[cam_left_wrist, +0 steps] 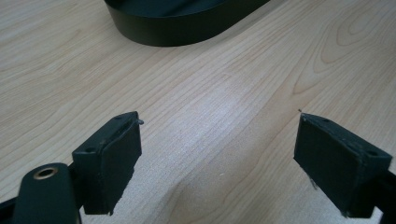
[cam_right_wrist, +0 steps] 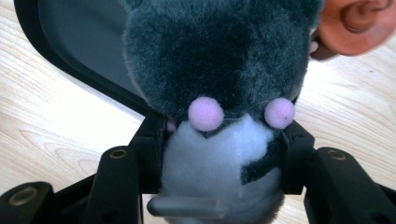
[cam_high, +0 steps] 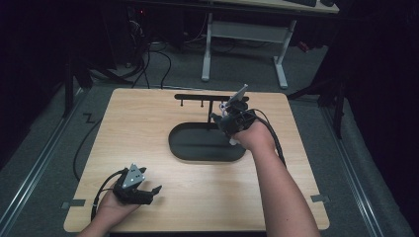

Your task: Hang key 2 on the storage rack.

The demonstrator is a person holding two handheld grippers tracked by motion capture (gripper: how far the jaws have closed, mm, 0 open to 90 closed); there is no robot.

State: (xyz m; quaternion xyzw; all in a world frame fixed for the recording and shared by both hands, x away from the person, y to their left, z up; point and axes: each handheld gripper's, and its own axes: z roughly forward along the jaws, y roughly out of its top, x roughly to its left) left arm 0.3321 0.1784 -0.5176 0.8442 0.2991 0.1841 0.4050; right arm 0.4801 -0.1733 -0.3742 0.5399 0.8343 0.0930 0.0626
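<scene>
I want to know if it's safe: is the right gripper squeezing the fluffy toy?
Touching. In the right gripper view, both black jaws of the right gripper press into the sides of the grey-and-white plush toy.

A light wooden desk [cam_high: 148, 128] stands on grey carpet [cam_high: 44, 148]. A black oval tray [cam_high: 197, 148] lies near its middle, with a thin black rack [cam_high: 207, 98] just behind it. A white-legged table [cam_high: 247, 34] stands farther back.

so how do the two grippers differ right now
The right gripper is shut on a grey and white plush toy; the left gripper is open, with bare table between its jaws. The right one is held up at the black tray; the left sits low at the table's near edge. Both are black, two-jawed and hand-held.
</scene>
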